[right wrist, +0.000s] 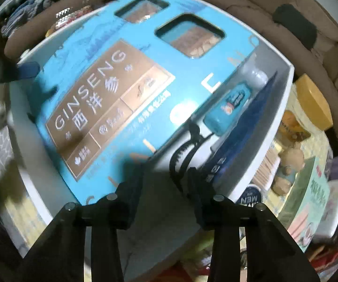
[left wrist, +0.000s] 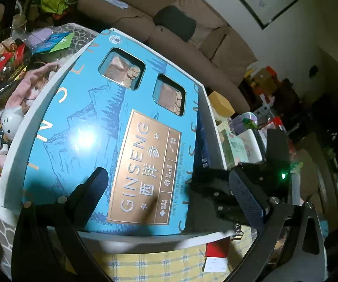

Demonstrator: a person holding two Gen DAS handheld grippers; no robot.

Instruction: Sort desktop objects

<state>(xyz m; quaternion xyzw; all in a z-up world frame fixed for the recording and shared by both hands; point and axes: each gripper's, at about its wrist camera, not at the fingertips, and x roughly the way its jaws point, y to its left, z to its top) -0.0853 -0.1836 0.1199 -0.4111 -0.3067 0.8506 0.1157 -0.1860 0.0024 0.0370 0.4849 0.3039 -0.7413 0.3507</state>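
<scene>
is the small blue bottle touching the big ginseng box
Touching. In the right wrist view the small blue bottle lies in the white bin with its side against the edge of the ginseng box.

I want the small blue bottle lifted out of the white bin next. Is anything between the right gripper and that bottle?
Yes. A black hair claw clip lies between the right gripper and the blue bottle. The ginseng box crowds the bottle's left side.
</scene>
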